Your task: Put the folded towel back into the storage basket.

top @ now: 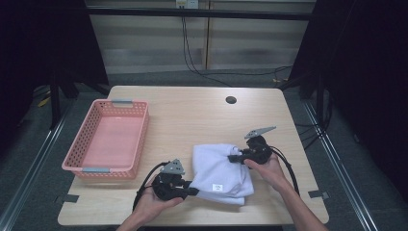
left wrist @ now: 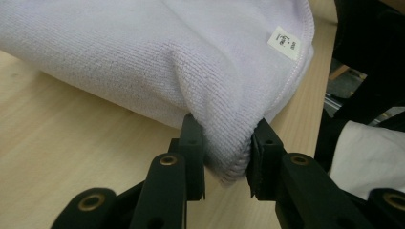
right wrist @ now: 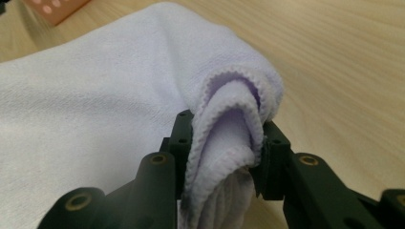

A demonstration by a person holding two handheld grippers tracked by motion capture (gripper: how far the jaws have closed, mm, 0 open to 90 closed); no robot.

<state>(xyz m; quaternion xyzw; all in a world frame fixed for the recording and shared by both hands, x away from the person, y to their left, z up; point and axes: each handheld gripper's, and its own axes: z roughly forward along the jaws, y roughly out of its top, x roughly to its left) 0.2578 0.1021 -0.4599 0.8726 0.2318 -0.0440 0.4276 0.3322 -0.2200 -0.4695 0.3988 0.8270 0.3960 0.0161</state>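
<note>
Nearest the person's edge of the table (top: 192, 103), the left gripper (top: 194, 191) has its jaws clamped on the near left corner of a folded white towel (top: 219, 168). Seen in the left gripper view, both black jaws press into a bunched fold of the cloth, and that corner is lifted a little off the wood, with a small white label (left wrist: 284, 43) sewn near the hem. Just beyond, the towel lies on the near right part of the table, its bulk resting flat between the two hands. At its far right corner the right gripper (top: 234, 158) is likewise closed on the cloth; the right gripper view shows several stitched layers of the hem squeezed between its jaws, curling up over them. Each gripper is held by one of the person's hands, forearms coming in from the bottom edge, with black cables trailing back. Farther off, on the left side of the table and well apart from the towel, stands a pink plastic basket (top: 139, 139). Beyond that, near the far edge, a round dark hole (top: 231, 100) is set in the tabletop
</note>
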